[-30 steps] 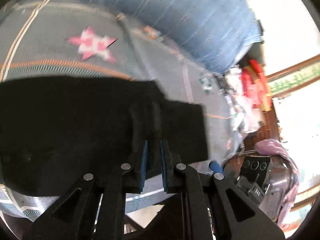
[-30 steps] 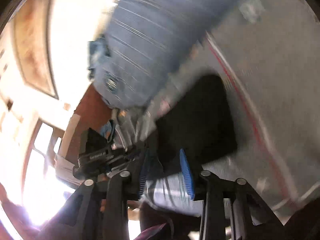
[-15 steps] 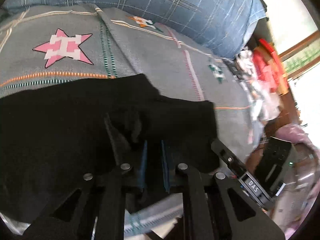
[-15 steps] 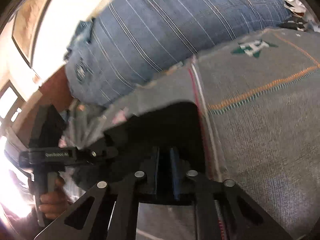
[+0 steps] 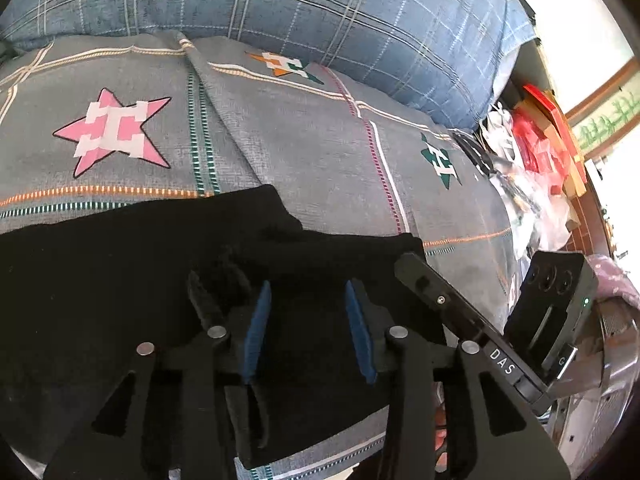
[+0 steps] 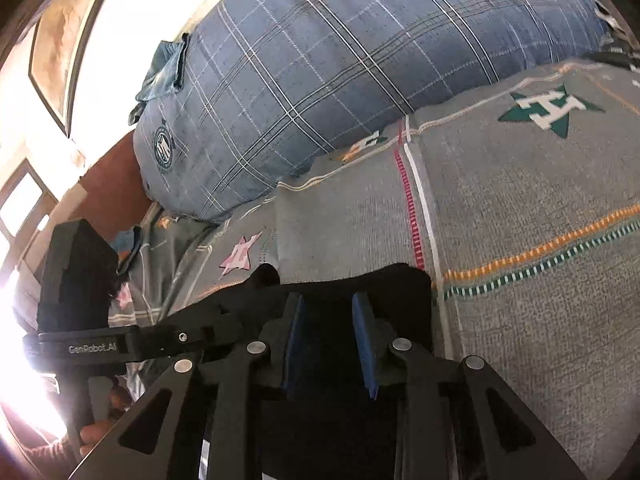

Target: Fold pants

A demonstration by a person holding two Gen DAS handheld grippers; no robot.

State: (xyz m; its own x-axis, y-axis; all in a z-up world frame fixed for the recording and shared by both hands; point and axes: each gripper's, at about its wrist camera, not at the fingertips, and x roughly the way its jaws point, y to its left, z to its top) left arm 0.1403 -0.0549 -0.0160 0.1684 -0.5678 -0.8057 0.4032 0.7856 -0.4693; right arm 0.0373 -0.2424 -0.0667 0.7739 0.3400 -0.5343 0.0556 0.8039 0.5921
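Observation:
Black pants (image 5: 120, 264) lie flat on a grey bedspread (image 5: 304, 136), spreading to the left in the left wrist view. My left gripper (image 5: 306, 292) is open, its blue-padded jaws apart over the cloth near the pants' right end. The right gripper's body (image 5: 472, 332) shows beside it. In the right wrist view the pants (image 6: 384, 280) lie under my right gripper (image 6: 329, 300), which is open over the pants' end. The left gripper's body (image 6: 120, 344) shows at the left.
A large blue plaid pillow (image 5: 320, 12) lies along the back of the bed, also in the right wrist view (image 6: 360, 60). Red items and plastic bags (image 5: 536, 148) are piled past the bed's right edge. The bedspread has star patches (image 5: 116, 132).
Both grippers have opened: half a second ago each was shut on the black cloth, now both sets of jaws stand apart. The pants have settled flat on the bedspread.

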